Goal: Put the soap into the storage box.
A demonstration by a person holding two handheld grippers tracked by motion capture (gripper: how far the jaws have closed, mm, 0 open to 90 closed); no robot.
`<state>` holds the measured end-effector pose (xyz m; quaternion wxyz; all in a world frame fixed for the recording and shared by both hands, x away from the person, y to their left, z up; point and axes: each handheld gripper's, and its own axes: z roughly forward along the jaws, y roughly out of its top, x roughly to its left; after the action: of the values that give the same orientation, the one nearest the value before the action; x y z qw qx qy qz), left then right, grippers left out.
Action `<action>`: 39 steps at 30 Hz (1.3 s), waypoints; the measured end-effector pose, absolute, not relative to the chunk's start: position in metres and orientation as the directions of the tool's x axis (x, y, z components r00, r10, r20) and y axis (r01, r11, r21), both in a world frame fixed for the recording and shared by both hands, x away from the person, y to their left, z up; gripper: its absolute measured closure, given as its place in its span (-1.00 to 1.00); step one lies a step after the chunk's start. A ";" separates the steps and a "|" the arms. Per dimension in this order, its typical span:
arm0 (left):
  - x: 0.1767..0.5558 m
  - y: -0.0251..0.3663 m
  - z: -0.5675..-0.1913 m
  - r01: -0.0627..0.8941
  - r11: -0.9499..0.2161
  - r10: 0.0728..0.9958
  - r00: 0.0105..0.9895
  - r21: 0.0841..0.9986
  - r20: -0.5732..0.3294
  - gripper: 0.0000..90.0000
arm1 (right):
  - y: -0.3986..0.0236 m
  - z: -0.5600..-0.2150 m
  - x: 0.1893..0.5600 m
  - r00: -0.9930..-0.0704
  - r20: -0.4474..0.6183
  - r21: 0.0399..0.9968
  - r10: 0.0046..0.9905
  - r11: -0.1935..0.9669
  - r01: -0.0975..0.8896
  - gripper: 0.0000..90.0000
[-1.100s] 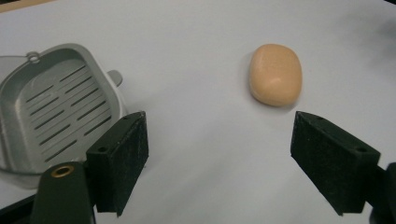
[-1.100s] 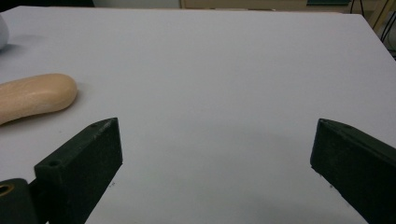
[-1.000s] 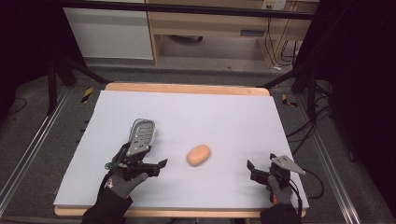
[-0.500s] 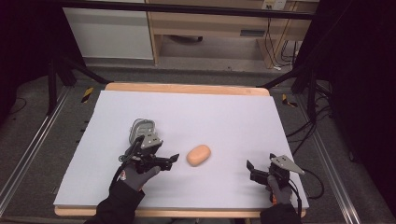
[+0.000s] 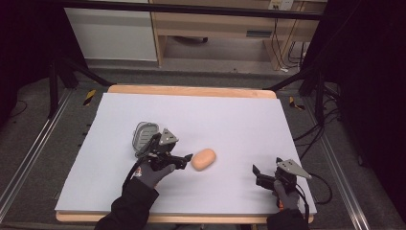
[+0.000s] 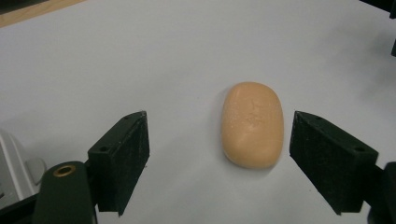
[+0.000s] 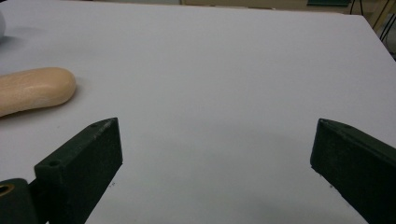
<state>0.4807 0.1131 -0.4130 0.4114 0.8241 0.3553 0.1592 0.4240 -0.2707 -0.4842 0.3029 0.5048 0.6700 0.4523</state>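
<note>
Since a second ago, the left hand-held gripper has slid right toward the soap, its jaws spread with the soap between them, untouched. Soap lies mid-tabletop, toward the near edge. Behind the left hand sits a grey dish. Near the right corner, the right hand-held gripper rests spread, unmoved.

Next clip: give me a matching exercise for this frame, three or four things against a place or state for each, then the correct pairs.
Things:
1. Oval orange-tan soap bar
2. Grey ridged soap dish
3. Left gripper
4. Right gripper

Places or states:
A. Open, near the white table's right front corner, nothing between its jaws
B. Lying flat mid-table, untouched
C. Open, right beside the soap bar
D. Behind the left hand

Pairs: 1-B, 2-D, 3-C, 4-A
</note>
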 end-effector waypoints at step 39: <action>0.507 0.047 -0.443 0.453 -0.576 0.632 0.775 0.680 0.019 -0.52 | -0.269 -0.485 0.425 -0.311 0.041 0.906 0.949 0.096 0.412 -0.94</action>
<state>0.5072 0.0473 -0.4432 0.3412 0.8781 0.3090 0.1307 0.4252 -0.2692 -0.4848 0.3014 0.5035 0.6762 0.4454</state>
